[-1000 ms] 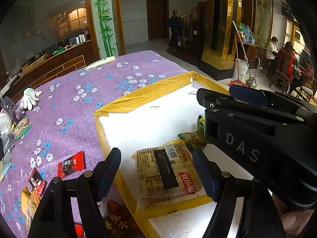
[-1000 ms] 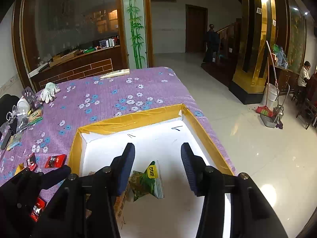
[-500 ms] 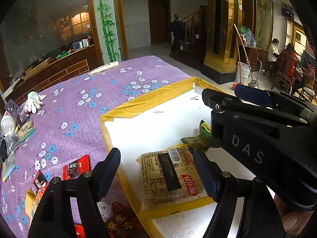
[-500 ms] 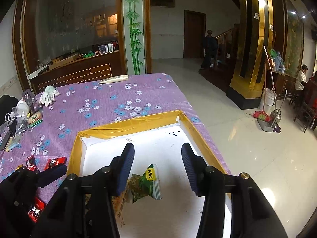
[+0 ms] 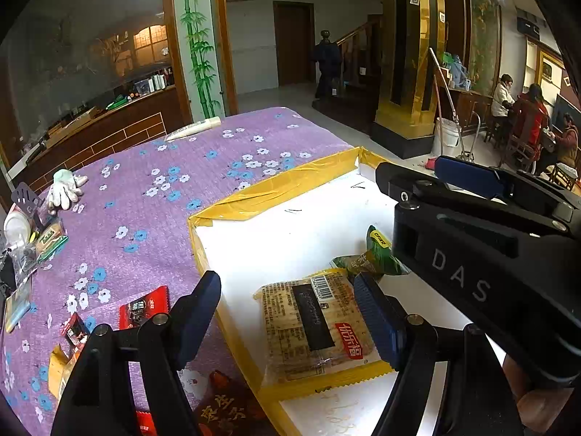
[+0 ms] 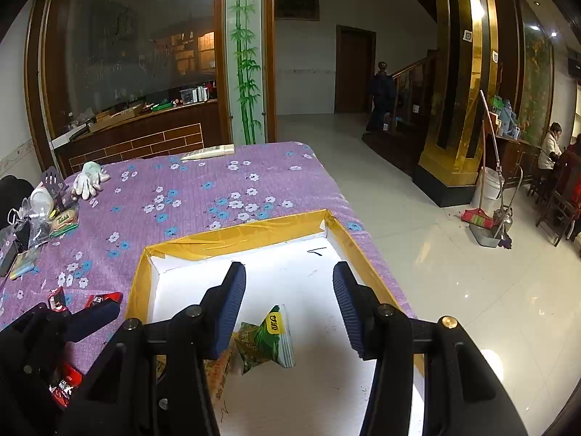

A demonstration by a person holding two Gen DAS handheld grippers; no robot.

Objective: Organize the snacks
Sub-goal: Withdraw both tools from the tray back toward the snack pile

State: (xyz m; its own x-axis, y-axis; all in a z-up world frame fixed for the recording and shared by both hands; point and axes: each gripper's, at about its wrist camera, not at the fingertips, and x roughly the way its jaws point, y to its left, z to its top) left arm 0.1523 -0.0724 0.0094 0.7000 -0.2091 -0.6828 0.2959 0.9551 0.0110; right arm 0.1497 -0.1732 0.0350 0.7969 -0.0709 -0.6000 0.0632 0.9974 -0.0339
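Note:
A white box with a yellow taped rim [image 5: 276,189] stands on the purple flowered tablecloth. Inside it a tan cracker packet [image 5: 316,327] lies flat, with a green snack packet [image 5: 377,254] just beyond it. My left gripper [image 5: 287,312] is open above the box's near left corner, one finger over the cloth and the other beside the cracker packet. My right gripper [image 6: 288,309] hangs open over the box [image 6: 232,239], and the green packet [image 6: 268,338] lies on the floor below its jaws, untouched. Red snack packets [image 5: 143,307] lie on the cloth left of the box.
A dark brown packet [image 5: 225,410] lies at the near edge of the cloth. A white glove [image 5: 65,189] and small clutter [image 5: 25,239] sit at the table's left side, and a white remote [image 6: 208,152] at the far end. Right of the box the table ends above a tiled floor [image 6: 454,272].

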